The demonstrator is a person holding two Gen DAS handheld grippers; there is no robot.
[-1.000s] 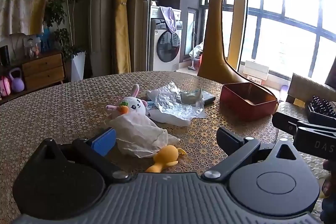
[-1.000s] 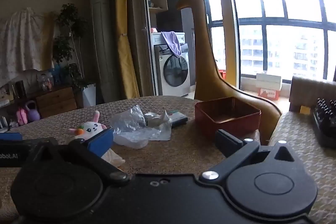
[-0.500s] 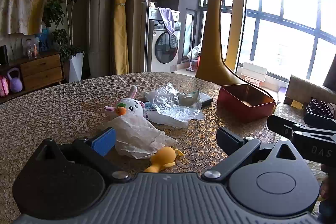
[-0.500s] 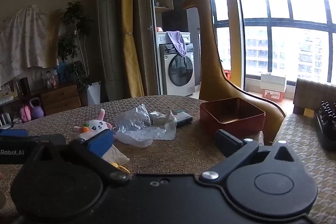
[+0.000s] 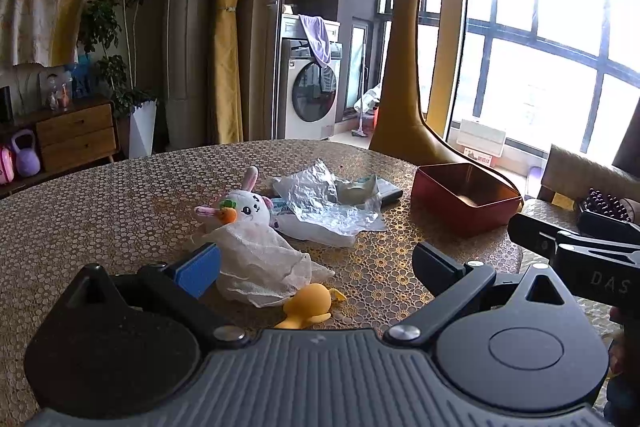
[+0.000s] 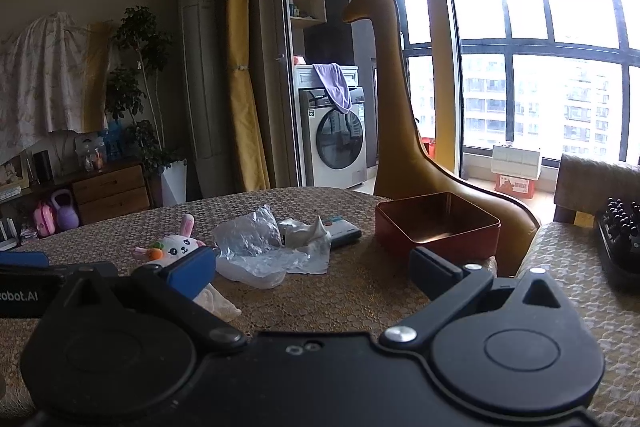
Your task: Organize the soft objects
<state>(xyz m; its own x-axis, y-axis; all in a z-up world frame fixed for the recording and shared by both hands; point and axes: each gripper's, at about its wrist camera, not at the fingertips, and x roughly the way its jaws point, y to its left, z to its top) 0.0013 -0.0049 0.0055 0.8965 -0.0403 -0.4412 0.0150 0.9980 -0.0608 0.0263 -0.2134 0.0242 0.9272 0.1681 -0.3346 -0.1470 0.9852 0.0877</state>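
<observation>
While both grippers hover, jaws wide, empty: white plush rabbit (image 5: 244,205) under white gauze cloth (image 5: 260,263) mid-desk, yellow rubber duck (image 5: 308,307) nearer; red metal box (image 5: 464,199) near right edge. Advice: left gripper (image 5: 316,263) pinch cloth low, lift clear.

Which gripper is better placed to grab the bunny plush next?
Left, probably. The open left gripper faces the bunny plush, with the white mesh cloth between its fingers. The open right gripper points more toward the plastic wrap and red box.

Giraffe statue (image 5: 400,67) behind table (image 5: 100,207); washer (image 5: 310,95) w/ purple cloth (image 5: 316,37).
</observation>
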